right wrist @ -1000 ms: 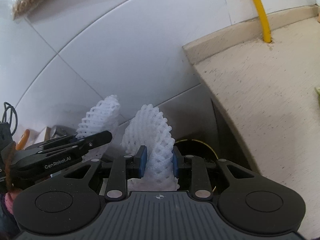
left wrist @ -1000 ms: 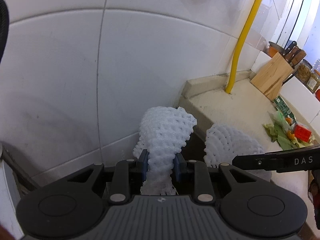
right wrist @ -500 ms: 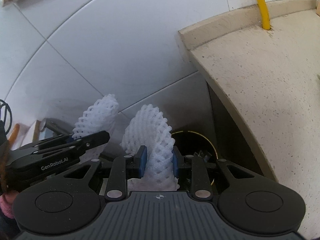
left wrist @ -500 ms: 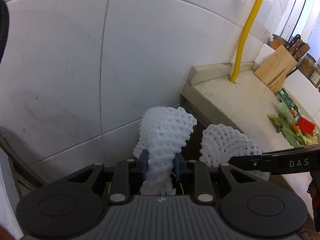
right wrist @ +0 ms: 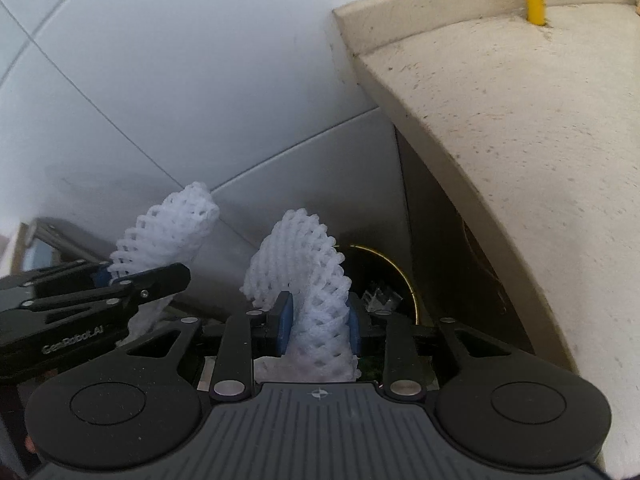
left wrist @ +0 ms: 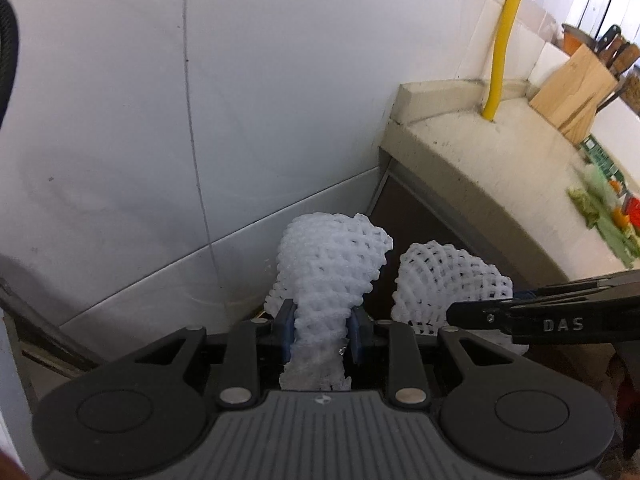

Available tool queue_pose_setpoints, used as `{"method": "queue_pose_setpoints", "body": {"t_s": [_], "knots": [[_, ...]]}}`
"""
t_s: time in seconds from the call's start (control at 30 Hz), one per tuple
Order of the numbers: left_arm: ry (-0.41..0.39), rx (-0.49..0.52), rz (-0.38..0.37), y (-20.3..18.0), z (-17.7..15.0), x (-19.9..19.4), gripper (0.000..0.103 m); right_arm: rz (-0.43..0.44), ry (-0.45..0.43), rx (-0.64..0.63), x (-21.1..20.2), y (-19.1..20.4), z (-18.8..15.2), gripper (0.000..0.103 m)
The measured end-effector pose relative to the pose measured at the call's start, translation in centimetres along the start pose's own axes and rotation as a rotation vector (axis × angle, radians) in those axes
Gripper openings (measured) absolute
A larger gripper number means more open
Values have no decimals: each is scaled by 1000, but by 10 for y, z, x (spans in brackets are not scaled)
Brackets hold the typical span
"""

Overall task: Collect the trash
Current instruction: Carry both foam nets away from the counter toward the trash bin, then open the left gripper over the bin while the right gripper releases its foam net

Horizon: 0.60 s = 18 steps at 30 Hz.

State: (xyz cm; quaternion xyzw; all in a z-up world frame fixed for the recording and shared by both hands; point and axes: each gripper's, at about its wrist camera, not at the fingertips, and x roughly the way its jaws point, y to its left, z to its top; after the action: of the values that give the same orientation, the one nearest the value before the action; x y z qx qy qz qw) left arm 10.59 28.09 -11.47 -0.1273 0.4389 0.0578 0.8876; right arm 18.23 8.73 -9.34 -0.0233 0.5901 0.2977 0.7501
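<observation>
Left gripper (left wrist: 322, 334): clamped on a white foam fruit net (left wrist: 330, 264), low centre of the left view.
Right gripper (right wrist: 316, 326): clamped on a second foam net (right wrist: 304, 276), low centre of the right view.
Handling: probably very light, soft, springy; pinched at the lower end, upper part flaring free.
Bin (right wrist: 394, 280): dark, gold-rimmed, just beyond the right net, under the countertop (right wrist: 520, 140).
Far: tiled wall (left wrist: 200, 100), yellow pipe (left wrist: 504, 40), knife block (left wrist: 572, 88) upper right.
</observation>
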Motion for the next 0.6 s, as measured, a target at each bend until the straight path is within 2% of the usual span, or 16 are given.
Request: {"method": "queue_pose_setpoints", "body": {"t_s": [0.23, 0.27, 0.33, 0.6], "knots": [[70, 9, 39, -1, 4, 20, 42, -17, 30, -2, 27, 2, 3, 51], [73, 13, 41, -1, 4, 22, 46, -17, 31, 3, 28, 2, 2, 56], [80, 23, 49, -2, 6, 26, 53, -23, 32, 10, 29, 0, 0, 56], [89, 14, 60, 1, 7, 31, 55, -31, 41, 44, 27, -3, -8, 56]]}}
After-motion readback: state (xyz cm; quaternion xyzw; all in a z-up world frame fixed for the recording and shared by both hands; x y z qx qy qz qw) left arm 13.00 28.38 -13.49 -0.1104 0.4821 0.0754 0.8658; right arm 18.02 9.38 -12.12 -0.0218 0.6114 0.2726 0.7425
